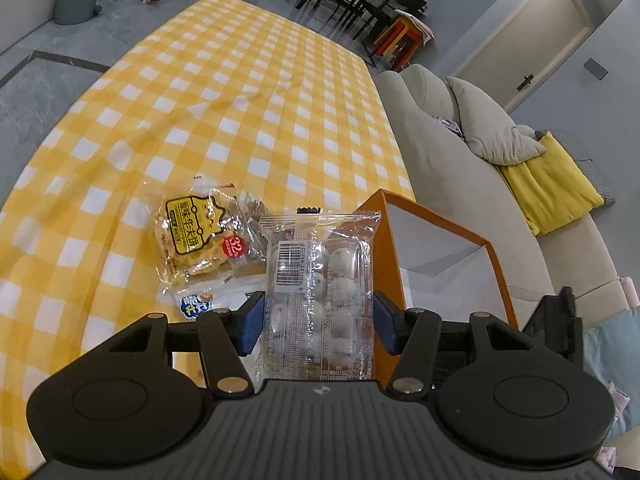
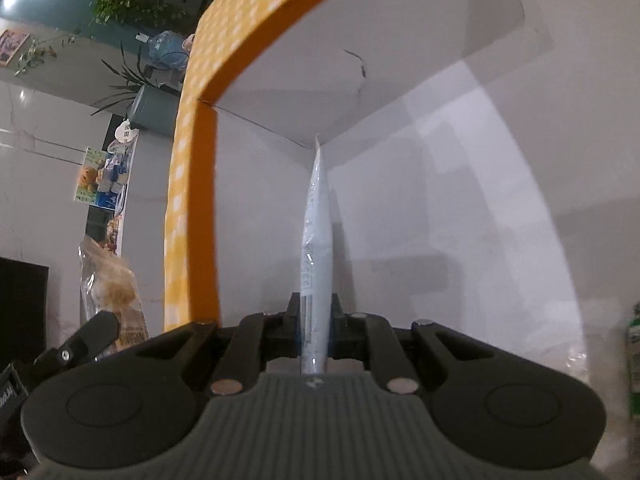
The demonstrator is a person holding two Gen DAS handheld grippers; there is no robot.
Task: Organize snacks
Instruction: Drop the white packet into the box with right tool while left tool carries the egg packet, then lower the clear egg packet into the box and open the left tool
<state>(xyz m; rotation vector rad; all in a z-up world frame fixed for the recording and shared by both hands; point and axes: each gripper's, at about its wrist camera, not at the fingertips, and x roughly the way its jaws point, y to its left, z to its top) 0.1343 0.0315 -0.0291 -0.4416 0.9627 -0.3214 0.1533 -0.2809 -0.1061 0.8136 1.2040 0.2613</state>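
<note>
a clear packet of white round snacks (image 1: 320, 276) is clamped by the left gripper (image 1: 318, 320) beside the orange box (image 1: 496, 276). a thin white packet (image 2: 317, 264) is pinched edge-on by the closed right gripper (image 2: 316, 332) inside that box. a waffle packet (image 1: 196, 236) is left on the checked tablecloth (image 1: 240, 100).

floor (image 1: 48, 80): grey tiles, far left
sofa (image 1: 452, 184): beige, right of table, grey and yellow cushions
door (image 1: 520, 40): far right
chairs (image 1: 352, 12): dark, far
plants (image 2: 128, 4): far left shelf
</note>
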